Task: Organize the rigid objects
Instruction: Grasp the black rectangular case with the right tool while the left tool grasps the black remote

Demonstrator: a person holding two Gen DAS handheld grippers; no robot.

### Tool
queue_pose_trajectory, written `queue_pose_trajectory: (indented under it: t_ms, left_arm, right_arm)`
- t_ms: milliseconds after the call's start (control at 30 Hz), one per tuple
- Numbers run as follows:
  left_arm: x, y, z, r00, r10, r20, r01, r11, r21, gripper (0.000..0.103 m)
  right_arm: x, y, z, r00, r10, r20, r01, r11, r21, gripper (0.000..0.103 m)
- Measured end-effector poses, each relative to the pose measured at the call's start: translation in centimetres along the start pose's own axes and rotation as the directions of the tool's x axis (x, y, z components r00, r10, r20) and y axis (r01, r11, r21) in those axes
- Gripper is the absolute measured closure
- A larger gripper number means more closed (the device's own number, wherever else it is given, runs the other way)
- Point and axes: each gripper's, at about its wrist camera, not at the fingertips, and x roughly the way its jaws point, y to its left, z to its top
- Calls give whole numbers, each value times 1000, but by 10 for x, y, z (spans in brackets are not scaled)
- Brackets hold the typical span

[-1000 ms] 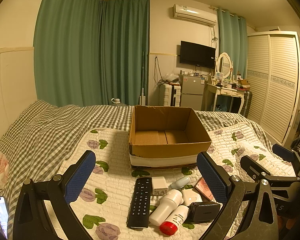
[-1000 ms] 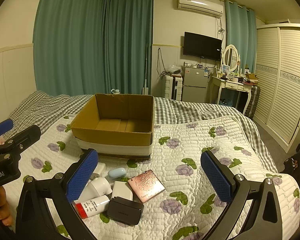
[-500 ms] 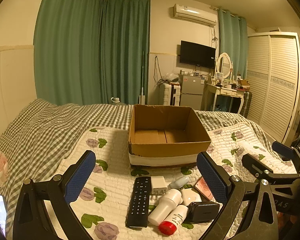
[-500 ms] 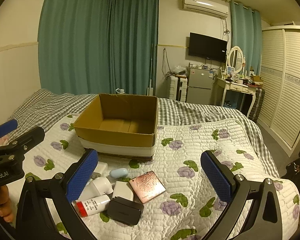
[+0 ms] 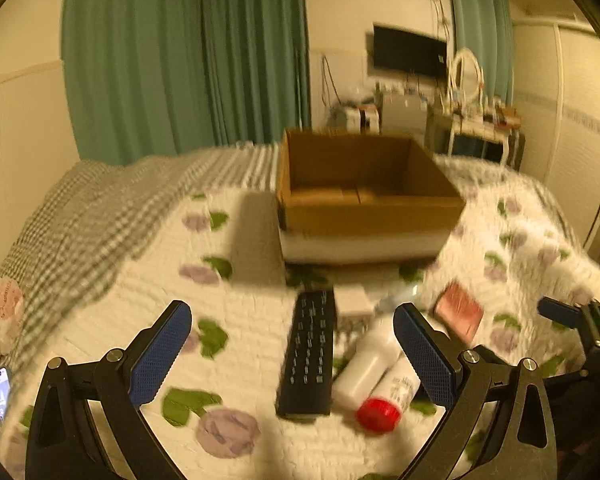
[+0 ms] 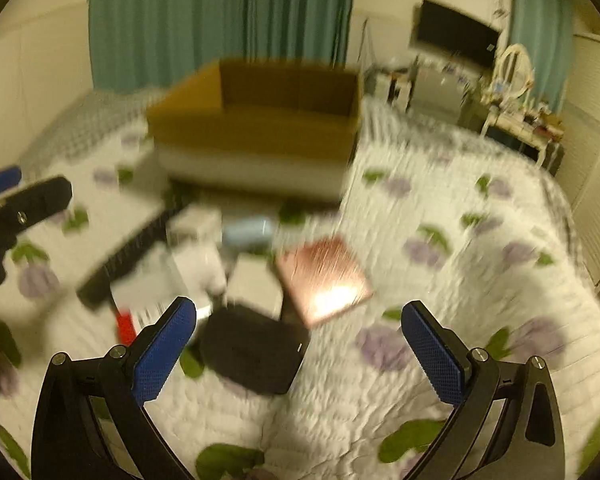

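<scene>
Hovering over clutter | left tongs (image 5: 292,352) wide, empty, astride remote (image 5: 309,354) | right tongs (image 6: 299,354) wide, empty, above black case (image 6: 254,354) | box (image 5: 364,196) awaits

Left black two-finger gripper with blue textured pads (image 5: 292,344): jaws spread wide, nothing between them, tilted downward; its own pad and black finger also enter at the left edge of the right wrist view (image 6: 24,196). Right black two-finger gripper with blue textured pads (image 6: 299,342): jaws likewise spread wide and empty, tilted downward; part of it shows at the right edge of the left wrist view (image 5: 572,320). Both views are motion-blurred.
</scene>
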Motion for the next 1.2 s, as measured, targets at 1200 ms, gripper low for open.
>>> queue_pose_trajectory:
  t_ms: [1200]
  left_arm:
    - [111,-10,-17,946,94,-312,-73,994,77,5]
  right_arm:
    - [26,-18,9,990,128,-57,-122,987,105,27]
